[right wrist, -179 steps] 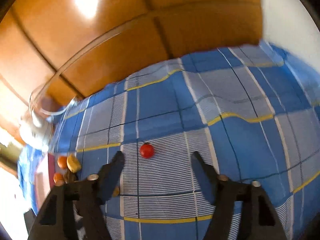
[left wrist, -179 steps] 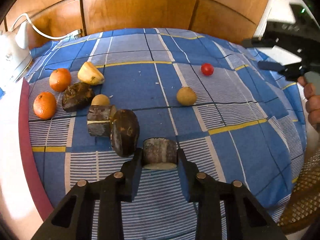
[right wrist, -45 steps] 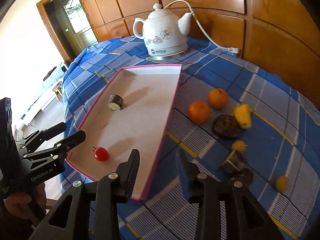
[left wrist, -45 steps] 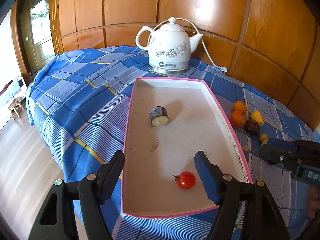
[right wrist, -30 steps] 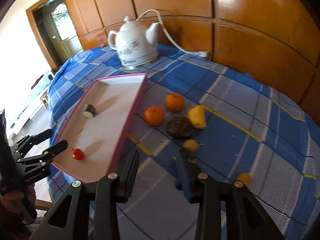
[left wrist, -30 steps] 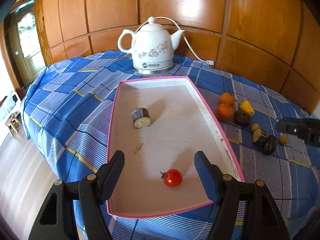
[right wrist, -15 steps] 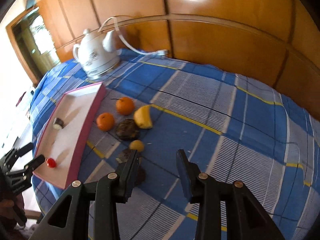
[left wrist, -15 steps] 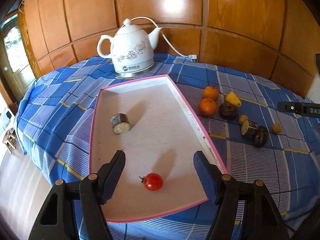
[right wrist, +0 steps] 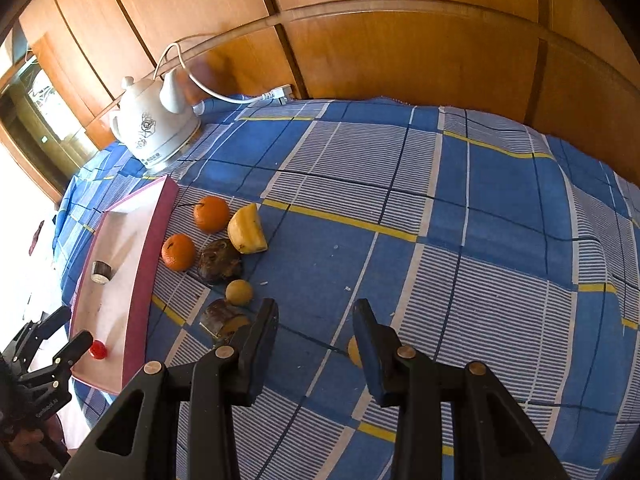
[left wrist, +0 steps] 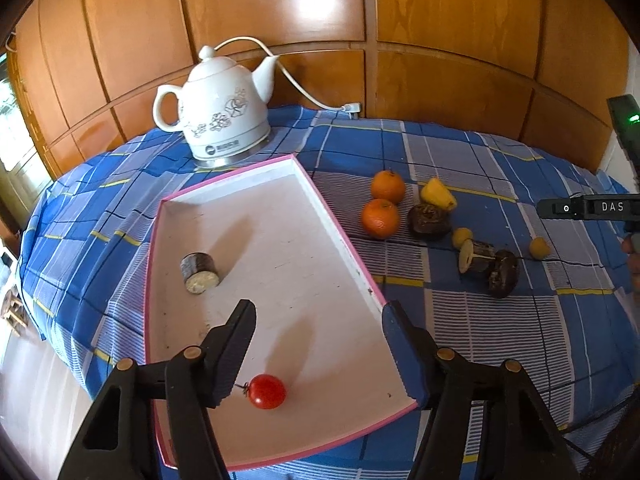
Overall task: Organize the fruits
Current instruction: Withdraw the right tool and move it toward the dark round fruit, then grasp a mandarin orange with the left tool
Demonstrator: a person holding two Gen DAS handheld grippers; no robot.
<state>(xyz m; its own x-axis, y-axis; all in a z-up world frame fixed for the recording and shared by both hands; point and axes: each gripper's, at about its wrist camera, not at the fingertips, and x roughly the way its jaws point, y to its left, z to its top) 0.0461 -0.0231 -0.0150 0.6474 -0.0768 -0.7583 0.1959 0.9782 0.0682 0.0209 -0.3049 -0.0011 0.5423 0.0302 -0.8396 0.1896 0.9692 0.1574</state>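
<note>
The left tongs (left wrist: 318, 344) are spread wide over the near end of the pink-rimmed tray (left wrist: 340, 236), holding nothing; a red cherry tomato (left wrist: 266, 391) lies on the tray floor just beside the left finger, apart from it as far as the view shows. Farther in on the tray lies a short dark cut cylinder (left wrist: 200, 272) with its pale face turned forward. The right tongs (right wrist: 314, 322) are also parted, though less widely, and empty, hovering above the blue checked cloth (right wrist: 460, 220) of the bench. A small yellow fruit (right wrist: 353, 351) peeks out at the inner edge of the right finger; whether they touch cannot be told. Just beyond the left finger of these tongs sits a dark cut piece (right wrist: 224, 318), with a round yellow fruit (right wrist: 239, 292) behind it. Farther back, beside the tray's rim, are two oranges (right wrist: 178, 252), a dark lumpy fruit (right wrist: 220, 260) and a yellow wedge-shaped fruit (right wrist: 247, 230), clustered close together. A white kettle (left wrist: 216, 114) stands beyond the tray's far end, against the wooden wall panels.
</note>
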